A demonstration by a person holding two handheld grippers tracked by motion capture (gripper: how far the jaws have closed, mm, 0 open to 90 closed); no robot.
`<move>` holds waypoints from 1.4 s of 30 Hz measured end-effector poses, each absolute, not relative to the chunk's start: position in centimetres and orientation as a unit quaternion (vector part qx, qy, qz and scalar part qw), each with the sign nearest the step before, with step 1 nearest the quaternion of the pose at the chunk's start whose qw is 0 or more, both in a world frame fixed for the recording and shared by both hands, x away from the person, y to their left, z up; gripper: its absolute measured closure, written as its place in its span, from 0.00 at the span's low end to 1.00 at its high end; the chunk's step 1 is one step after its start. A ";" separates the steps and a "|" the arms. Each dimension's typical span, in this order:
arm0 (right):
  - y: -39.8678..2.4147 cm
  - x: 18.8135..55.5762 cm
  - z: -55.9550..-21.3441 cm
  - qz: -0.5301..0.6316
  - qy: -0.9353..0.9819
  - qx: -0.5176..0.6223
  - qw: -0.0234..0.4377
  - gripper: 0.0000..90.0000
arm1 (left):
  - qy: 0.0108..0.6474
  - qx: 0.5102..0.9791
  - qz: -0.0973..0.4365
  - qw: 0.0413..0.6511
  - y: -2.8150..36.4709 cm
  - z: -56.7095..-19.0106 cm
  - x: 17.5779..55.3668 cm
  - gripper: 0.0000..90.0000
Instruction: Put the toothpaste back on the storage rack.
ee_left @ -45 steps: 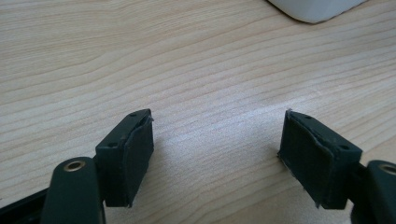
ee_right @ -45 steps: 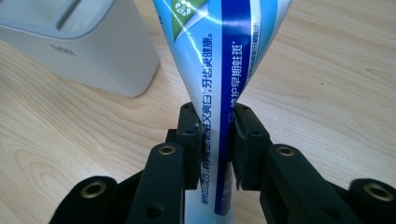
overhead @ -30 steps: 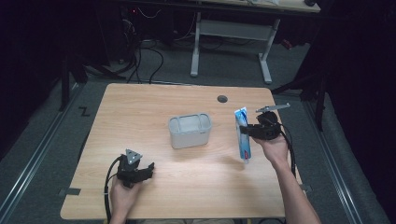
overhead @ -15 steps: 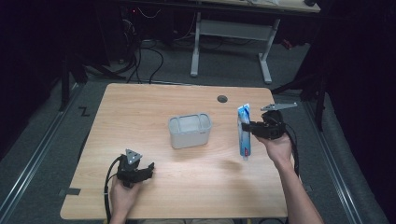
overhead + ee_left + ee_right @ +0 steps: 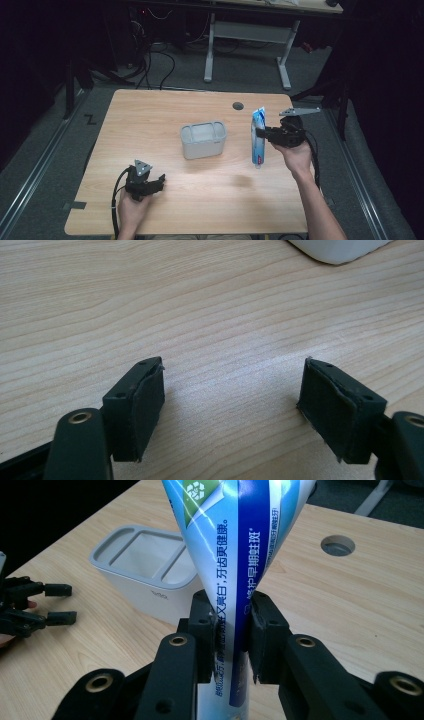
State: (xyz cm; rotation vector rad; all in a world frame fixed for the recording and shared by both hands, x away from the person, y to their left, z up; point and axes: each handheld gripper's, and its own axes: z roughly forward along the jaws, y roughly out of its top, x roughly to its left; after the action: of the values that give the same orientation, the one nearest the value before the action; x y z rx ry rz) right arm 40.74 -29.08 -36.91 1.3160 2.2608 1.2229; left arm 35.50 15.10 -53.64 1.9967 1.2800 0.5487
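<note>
Toothpaste tube (image 5: 258,137): blue and white, upright, cap end down, lifted just right of the grey holder (image 5: 202,140).
Grey holder: open-topped, divided compartments, standing near the surface's (image 5: 165,112) middle.

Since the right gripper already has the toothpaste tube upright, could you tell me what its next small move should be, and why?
Probably carry it a little to the left, toward the grey holder. The right gripper is shut on the toothpaste tube, which hangs upright with its cap down, just above the table and beside the holder, not over it. The holder's compartments look empty, and the left gripper rests open, away from it.
</note>
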 end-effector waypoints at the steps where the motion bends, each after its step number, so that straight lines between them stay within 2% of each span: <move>1: -29.1 40.7 -36.9 0.420 0.777 0.452 0.127 0.83 | 0.493 0.769 0.211 0.346 15.1 -53.6 35.5 0.29; 22: -26.5 41.5 -34.5 0.441 0.780 0.423 0.137 0.83 | 0.494 0.770 0.211 0.346 15.1 -53.6 35.5 0.29; 42: -22.2 42.4 -32.0 0.478 0.778 0.379 0.148 0.83 | 0.494 0.769 0.211 0.346 15.1 -53.6 35.6 0.29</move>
State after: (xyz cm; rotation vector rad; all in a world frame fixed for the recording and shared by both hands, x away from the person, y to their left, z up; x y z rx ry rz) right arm 42.43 -22.16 -32.01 1.0910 2.2396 1.3751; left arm 35.57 15.07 -53.63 1.9962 1.2833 0.5472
